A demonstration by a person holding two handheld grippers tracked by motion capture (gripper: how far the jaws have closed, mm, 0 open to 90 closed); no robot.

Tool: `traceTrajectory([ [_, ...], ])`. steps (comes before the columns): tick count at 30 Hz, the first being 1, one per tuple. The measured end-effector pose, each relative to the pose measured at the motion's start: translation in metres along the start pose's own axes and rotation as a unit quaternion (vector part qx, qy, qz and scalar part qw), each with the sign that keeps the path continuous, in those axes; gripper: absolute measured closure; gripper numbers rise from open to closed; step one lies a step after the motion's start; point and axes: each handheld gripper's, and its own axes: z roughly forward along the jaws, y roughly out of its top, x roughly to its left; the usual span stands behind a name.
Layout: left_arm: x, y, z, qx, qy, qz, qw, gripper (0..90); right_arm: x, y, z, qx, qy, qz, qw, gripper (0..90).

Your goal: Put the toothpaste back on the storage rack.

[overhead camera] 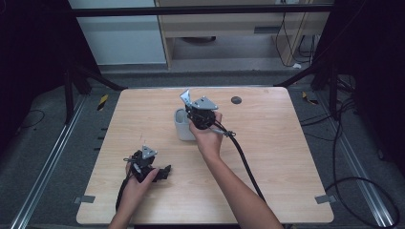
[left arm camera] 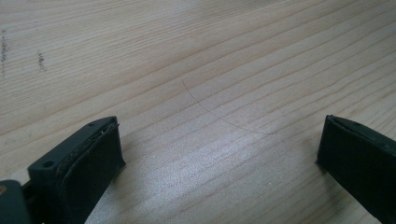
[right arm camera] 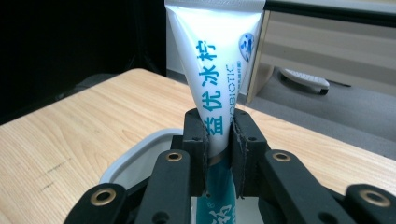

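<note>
The right gripper (right arm camera: pixel 219 154) squeezes a white toothpaste tube (right arm camera: pixel 216 60) with blue writing between its two black jaws. It holds the tube standing up, with its flat end on top, right over a white cup (overhead camera: pixel 182 125) in the middle of the wooden table (overhead camera: pixel 277 157). The left gripper (left arm camera: pixel 219 154) sits low over the bare wood near the front left, its jaws wide apart and holding nothing.

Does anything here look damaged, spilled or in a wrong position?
Nothing stands out. The right tool holds a toothpaste tube upright above the white cup, and the left tool is open over bare table.
</note>
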Motion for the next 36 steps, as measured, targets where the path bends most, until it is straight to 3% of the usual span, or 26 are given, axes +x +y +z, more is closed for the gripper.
traceTrajectory([
  [14, 0.0001, 0.0, -0.0001, 0.001, 0.0, 0.001, 1.0, 0.0, -0.0013, -0.0034, 0.0032, 0.036, 0.005, -0.004, 0.9993, 77.9],
  [36, 0.0, 0.0, 0.0, 0.0, 0.0, 0.0, 1.0, 0.0, -0.0006, -0.0006, 0.0092, 0.047, 0.015, -0.008, 0.9987, 77.0],
])
